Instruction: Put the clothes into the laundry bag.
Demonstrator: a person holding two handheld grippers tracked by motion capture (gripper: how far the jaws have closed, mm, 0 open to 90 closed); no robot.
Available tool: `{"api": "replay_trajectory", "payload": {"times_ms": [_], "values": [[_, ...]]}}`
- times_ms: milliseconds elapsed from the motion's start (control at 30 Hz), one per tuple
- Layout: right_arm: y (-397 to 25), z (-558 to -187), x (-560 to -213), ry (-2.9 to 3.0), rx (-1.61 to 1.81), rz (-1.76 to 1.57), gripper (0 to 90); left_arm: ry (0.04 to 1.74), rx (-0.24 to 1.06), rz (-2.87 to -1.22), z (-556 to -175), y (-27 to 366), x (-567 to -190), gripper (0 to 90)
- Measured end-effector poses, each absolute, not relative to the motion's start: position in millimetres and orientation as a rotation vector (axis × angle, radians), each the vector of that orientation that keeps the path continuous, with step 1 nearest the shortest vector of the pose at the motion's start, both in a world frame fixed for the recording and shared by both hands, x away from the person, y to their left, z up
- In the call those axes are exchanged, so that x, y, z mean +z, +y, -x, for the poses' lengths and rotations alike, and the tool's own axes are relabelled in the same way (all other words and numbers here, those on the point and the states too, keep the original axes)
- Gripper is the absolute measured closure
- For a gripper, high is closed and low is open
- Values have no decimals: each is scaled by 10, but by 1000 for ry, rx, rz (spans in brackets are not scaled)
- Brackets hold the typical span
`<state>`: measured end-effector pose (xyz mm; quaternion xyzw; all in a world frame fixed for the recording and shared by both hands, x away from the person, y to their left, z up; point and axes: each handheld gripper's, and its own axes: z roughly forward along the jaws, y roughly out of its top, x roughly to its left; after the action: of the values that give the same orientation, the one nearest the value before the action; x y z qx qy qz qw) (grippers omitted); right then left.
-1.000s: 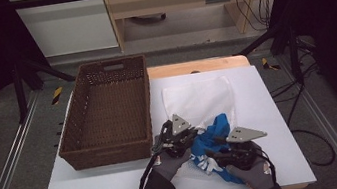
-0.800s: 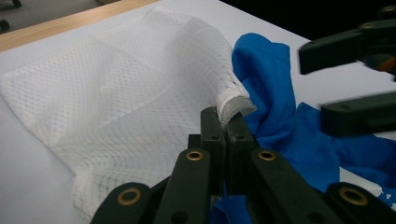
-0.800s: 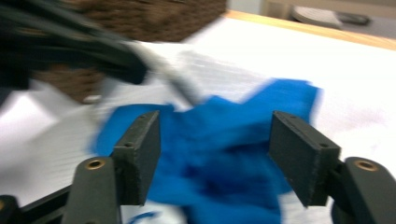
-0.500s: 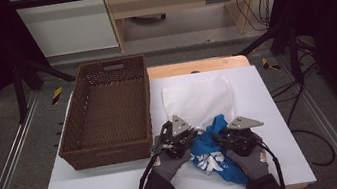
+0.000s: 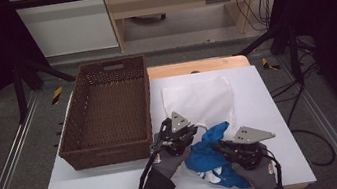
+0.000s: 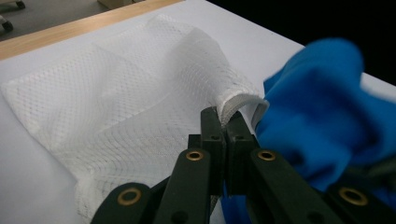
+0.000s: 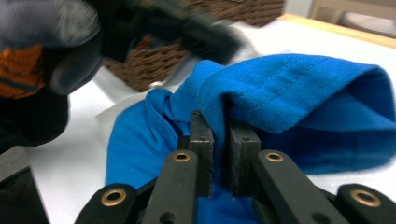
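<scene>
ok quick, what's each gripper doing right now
Left gripper: shut on the mesh bag's rim.
Right gripper: shut on a fold of the blue cloth.

The left claw (image 6: 223,122) pinches the thick white rim of the mesh bag (image 6: 135,107), lifting that edge off the white surface (image 6: 28,177). The blue cloth (image 6: 317,126) bunches just beside the bag's mouth.

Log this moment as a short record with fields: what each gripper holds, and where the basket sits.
left gripper: shut on the white mesh bag, pinching its banded opening edge
right gripper: shut on a fold of the blue garment
blue garment: bunched on the white table, beside the bag's opening
wicker basket: to the left of the bag, nothing in it
</scene>
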<state>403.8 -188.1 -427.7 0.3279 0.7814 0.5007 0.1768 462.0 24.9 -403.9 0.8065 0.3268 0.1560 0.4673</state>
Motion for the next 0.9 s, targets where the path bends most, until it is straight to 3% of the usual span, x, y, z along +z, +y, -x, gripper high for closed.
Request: {"api": "replay_trajectory", "payload": {"times_ms": [267, 533, 700, 900], "values": [[-1504, -4303, -4509, 2270, 1250, -947, 813, 784, 383, -1962, -4573, 228, -3974, 886], [-1466, -4536, -4692, 2204, 1085, -1092, 755, 788, 365, -1972, -4544, 279, -4085, 886], [-1564, -4455, -4596, 2209, 1182, -1098, 644, 799, 368, -1970, -4566, 318, -4112, 885], [-1831, -4191, -4317, 2195, 1337, -1043, 583, 809, 375, -1967, -4586, 346, -4105, 885]]}}
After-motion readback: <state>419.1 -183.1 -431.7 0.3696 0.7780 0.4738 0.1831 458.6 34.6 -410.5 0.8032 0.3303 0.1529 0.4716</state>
